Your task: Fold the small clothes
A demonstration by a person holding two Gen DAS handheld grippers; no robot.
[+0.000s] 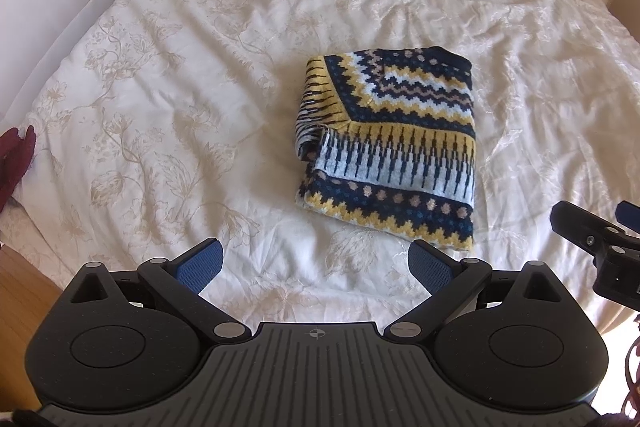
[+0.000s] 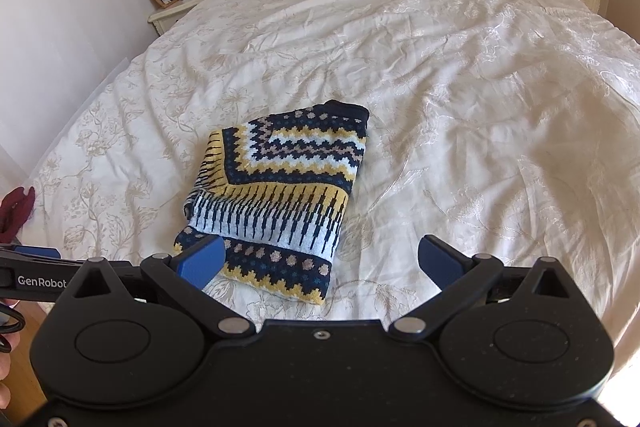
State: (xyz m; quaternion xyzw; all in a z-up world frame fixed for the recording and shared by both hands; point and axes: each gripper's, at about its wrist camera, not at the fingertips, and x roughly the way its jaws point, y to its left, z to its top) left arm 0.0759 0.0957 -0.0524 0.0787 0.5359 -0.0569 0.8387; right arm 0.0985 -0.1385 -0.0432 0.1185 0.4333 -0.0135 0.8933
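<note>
One folded patterned knit sweater [image 1: 386,151] lying mid-bed [image 1: 200,75], your two tongs, left tongs [image 1: 316,265] and right tongs [image 2: 322,259], both spread wide and empty near it, one dark red garment [image 1: 16,163] cut off at the bed's edge

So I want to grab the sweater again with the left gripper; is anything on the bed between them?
Nothing visible. Only bare bedspread lies between the open left gripper and the folded sweater. The right gripper, also open, hangs off to the side, not in the path.
</note>
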